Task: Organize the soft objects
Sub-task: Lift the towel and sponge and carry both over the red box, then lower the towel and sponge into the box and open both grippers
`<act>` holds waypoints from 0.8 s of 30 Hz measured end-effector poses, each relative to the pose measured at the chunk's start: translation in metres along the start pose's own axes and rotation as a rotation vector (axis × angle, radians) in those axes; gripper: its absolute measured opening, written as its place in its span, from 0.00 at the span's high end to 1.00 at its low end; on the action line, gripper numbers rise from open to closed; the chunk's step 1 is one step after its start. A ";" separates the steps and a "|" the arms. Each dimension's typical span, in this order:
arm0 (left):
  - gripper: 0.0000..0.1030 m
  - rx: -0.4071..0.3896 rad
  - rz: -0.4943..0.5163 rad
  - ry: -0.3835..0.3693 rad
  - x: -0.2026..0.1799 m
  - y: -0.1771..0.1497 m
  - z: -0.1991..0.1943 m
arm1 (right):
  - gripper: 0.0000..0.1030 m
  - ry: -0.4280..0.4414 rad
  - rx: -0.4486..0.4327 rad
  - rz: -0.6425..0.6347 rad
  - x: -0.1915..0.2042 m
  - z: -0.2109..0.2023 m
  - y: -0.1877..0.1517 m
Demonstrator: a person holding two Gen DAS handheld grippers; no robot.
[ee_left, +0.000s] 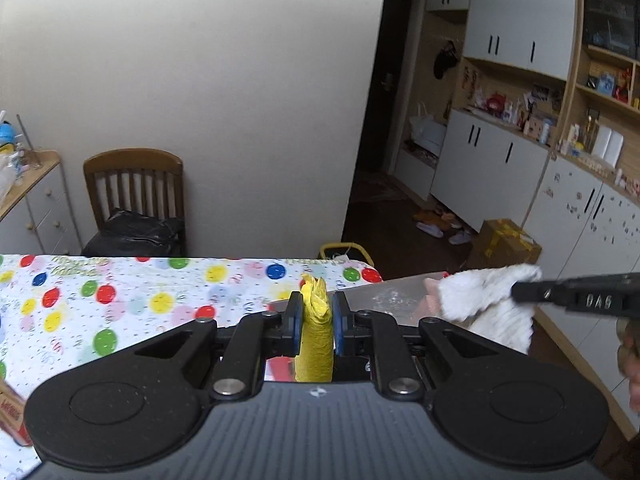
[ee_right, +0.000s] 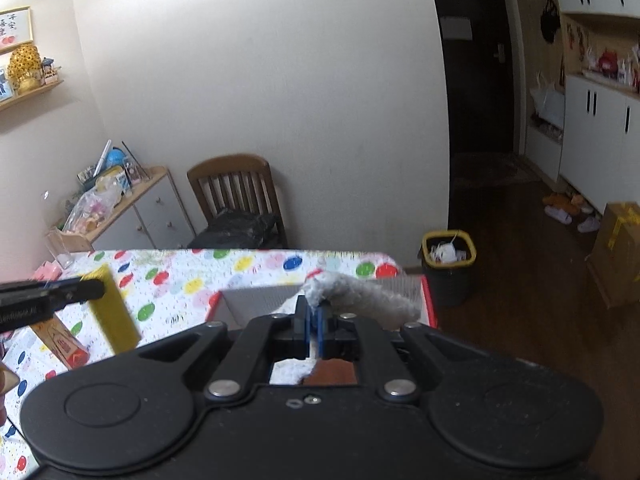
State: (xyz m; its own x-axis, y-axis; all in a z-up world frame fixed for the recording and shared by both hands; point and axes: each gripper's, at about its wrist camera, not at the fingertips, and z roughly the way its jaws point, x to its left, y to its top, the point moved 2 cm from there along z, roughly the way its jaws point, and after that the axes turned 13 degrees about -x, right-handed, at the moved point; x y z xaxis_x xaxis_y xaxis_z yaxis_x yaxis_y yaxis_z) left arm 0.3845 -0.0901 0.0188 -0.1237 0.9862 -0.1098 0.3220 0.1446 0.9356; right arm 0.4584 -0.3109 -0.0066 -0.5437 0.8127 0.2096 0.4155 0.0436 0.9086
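Left gripper [ee_left: 314, 316] around yellow cloth [ee_left: 316, 340]

Your left gripper [ee_left: 316, 320]: blue pads clamped on a yellow cloth [ee_left: 316, 344], above the balloon-print tablecloth [ee_left: 120, 296]. To the cloth's right: your right gripper [ee_left: 520, 290] pinching a white towel [ee_left: 488, 304]. Beyond the tablecloth's far edge: wooden chair [ee_left: 134, 184], yellow-rimmed bin [ee_left: 348, 250].

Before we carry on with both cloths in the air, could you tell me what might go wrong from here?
The white cloth is pinched only at one edge by the right gripper, so it may slip out. The yellow cloth in the left gripper hangs loose and could miss the red-rimmed box.
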 end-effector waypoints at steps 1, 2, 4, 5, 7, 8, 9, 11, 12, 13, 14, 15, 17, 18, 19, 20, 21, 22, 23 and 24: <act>0.86 0.006 0.001 -0.008 -0.005 -0.001 0.006 | 0.98 0.002 0.010 0.002 -0.002 0.003 -0.004; 0.86 0.011 0.000 -0.018 -0.009 -0.002 0.012 | 0.98 0.007 0.019 0.001 -0.003 0.005 -0.007; 0.86 0.027 0.005 -0.026 -0.016 -0.004 0.026 | 0.98 0.016 0.037 0.003 -0.006 0.010 -0.014; 0.86 0.036 0.008 -0.031 -0.020 -0.006 0.033 | 0.98 0.018 0.047 0.004 -0.008 0.012 -0.017; 0.86 0.058 0.017 -0.035 -0.026 -0.009 0.045 | 0.98 0.024 0.070 0.011 -0.012 0.018 -0.024; 0.86 0.068 0.025 -0.033 -0.029 -0.011 0.051 | 0.98 0.024 0.083 0.013 -0.015 0.022 -0.027; 0.86 0.077 0.032 -0.029 -0.031 -0.013 0.057 | 0.98 0.024 0.096 0.016 -0.017 0.024 -0.030; 0.86 0.100 0.034 -0.018 -0.033 -0.018 0.070 | 0.98 0.026 0.125 0.024 -0.022 0.030 -0.039; 0.86 0.110 0.032 -0.013 -0.036 -0.021 0.074 | 0.98 0.026 0.139 0.026 -0.023 0.034 -0.043; 0.86 0.120 0.030 -0.009 -0.036 -0.024 0.079 | 0.98 0.029 0.150 0.028 -0.025 0.035 -0.047; 0.86 0.131 0.028 -0.004 -0.036 -0.027 0.084 | 0.98 0.032 0.161 0.031 -0.025 0.037 -0.051; 0.86 0.139 0.030 0.001 -0.036 -0.030 0.089 | 0.98 0.036 0.172 0.033 -0.025 0.040 -0.054; 0.86 0.159 0.030 0.003 -0.037 -0.037 0.095 | 0.98 0.041 0.189 0.030 -0.026 0.042 -0.060; 0.86 0.171 0.023 0.002 -0.038 -0.040 0.099 | 0.98 0.046 0.197 0.029 -0.025 0.043 -0.062; 0.86 0.182 0.020 0.002 -0.039 -0.044 0.102 | 0.97 0.051 0.204 0.028 -0.026 0.043 -0.065; 0.86 0.188 0.020 0.003 -0.040 -0.047 0.104 | 0.97 0.053 0.211 0.027 -0.026 0.044 -0.067; 0.86 0.194 0.021 0.003 -0.041 -0.050 0.106 | 0.97 0.056 0.220 0.026 -0.025 0.045 -0.069; 0.86 0.201 0.021 0.001 -0.042 -0.053 0.107 | 0.97 0.059 0.226 0.028 -0.025 0.046 -0.071; 0.86 0.207 0.021 0.000 -0.043 -0.055 0.108 | 0.97 0.061 0.233 0.028 -0.026 0.047 -0.073; 0.86 0.214 0.023 0.000 -0.044 -0.058 0.109 | 0.97 0.063 0.237 0.030 -0.025 0.047 -0.074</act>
State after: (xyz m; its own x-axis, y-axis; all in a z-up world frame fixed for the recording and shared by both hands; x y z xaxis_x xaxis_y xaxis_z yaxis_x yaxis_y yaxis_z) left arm 0.4734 -0.1334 -0.0672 -0.1139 0.9895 -0.0894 0.5165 0.1358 0.8455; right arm 0.4754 -0.3076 -0.0965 -0.5699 0.7779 0.2646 0.5879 0.1611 0.7927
